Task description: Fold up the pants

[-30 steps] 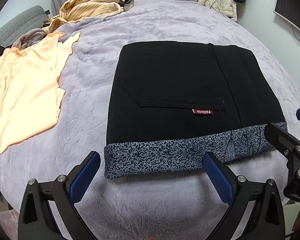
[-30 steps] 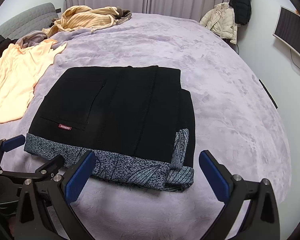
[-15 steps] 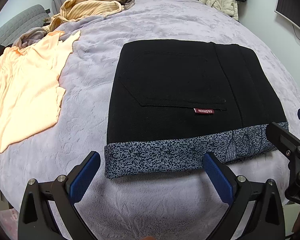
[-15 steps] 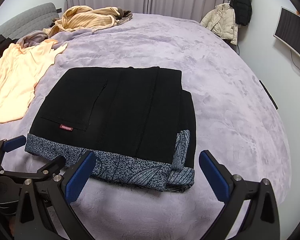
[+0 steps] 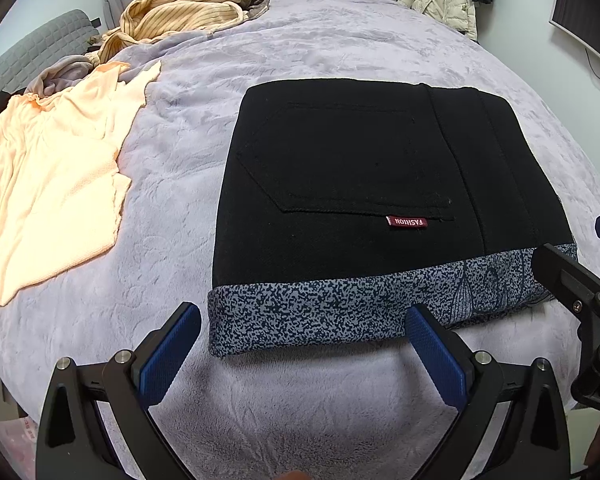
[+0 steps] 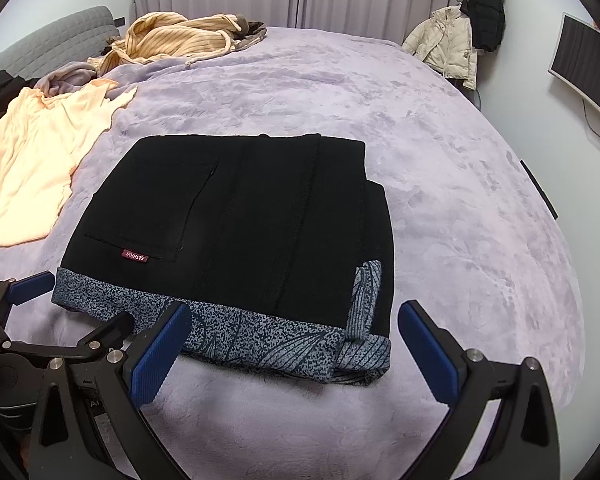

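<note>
The black pants [image 5: 360, 176] lie folded into a flat rectangle on the lilac bed cover [image 5: 300, 392], with a grey patterned band along the near edge and a red label by the back pocket. They also show in the right wrist view [image 6: 240, 224]. My left gripper [image 5: 300, 344] is open and empty, just short of the near edge. My right gripper [image 6: 296, 344] is open and empty, just short of the near right corner. Each gripper shows at the edge of the other's view.
A peach shirt [image 5: 48, 184] lies spread on the left of the bed. A striped tan garment [image 5: 180, 16] is heaped at the far left. Jackets [image 6: 456, 44] hang at the far right. A monitor [image 6: 584, 68] is on the right wall.
Both grippers have hardly moved and stay open. The pants lie as before.
</note>
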### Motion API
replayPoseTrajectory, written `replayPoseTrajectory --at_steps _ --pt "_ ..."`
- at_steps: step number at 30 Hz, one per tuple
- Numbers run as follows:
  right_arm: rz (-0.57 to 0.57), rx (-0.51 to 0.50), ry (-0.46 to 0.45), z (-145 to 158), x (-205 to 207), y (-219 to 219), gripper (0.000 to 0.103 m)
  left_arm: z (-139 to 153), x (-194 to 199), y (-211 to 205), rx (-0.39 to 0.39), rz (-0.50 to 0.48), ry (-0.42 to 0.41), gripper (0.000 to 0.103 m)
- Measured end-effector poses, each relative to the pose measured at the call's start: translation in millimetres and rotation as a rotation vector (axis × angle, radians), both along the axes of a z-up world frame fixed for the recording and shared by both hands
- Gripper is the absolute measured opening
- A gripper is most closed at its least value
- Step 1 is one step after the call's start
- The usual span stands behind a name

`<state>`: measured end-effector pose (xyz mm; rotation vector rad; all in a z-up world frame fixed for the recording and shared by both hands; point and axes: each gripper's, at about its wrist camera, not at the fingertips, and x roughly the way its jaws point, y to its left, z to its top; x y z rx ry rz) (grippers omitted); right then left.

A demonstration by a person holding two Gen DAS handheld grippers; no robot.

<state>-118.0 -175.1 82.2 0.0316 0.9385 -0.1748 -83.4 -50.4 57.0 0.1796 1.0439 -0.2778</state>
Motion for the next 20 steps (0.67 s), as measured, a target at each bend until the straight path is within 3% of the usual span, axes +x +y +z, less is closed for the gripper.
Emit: replayPoseTrajectory --at_steps 20 --pt "0.025 -0.009 -0.062 18 -1 -20 0.103 8 -3 -16 -0.002 0.015 -0.020 0.103"
